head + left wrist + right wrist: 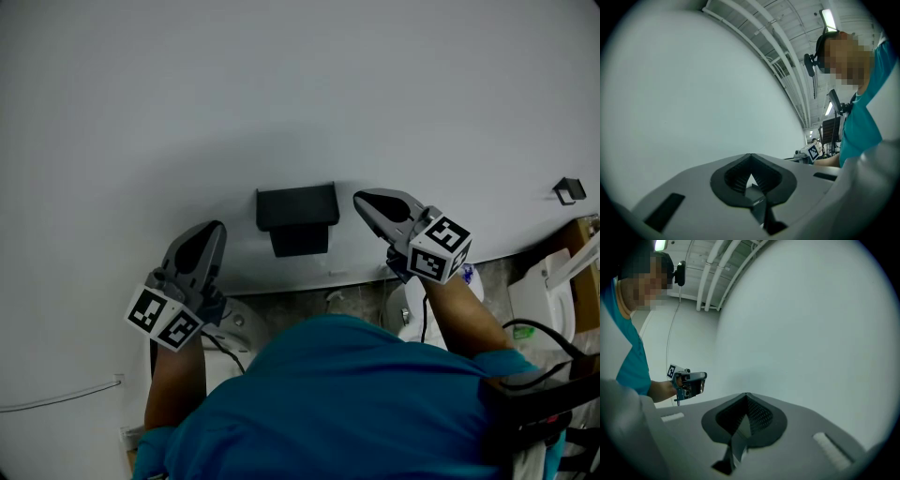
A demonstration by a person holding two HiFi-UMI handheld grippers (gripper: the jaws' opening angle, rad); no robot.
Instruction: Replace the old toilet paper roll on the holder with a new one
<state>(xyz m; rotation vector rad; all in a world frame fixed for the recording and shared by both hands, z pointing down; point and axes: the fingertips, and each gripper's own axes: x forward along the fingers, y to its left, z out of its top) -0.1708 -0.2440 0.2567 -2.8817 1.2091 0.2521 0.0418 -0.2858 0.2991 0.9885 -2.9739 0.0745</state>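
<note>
A black toilet paper holder (297,217) is fixed to the white wall, seen from above; its cover hides any roll. My left gripper (214,227) is held to the holder's left, jaws shut with nothing between them, pointing at the wall. My right gripper (359,197) is just right of the holder, also shut and empty, its tip close to the holder's right end. In the left gripper view my left gripper (751,155) faces bare wall, with the right gripper (811,151) off to the side. The right gripper view shows my right gripper (746,394) before bare wall, and the left gripper (691,383) beyond it.
A white toilet (553,281) stands at the lower right, with a small black hook (568,190) on the wall above it. A white object with blue print (467,275) lies under my right wrist. A thin cable (56,398) runs along the lower left.
</note>
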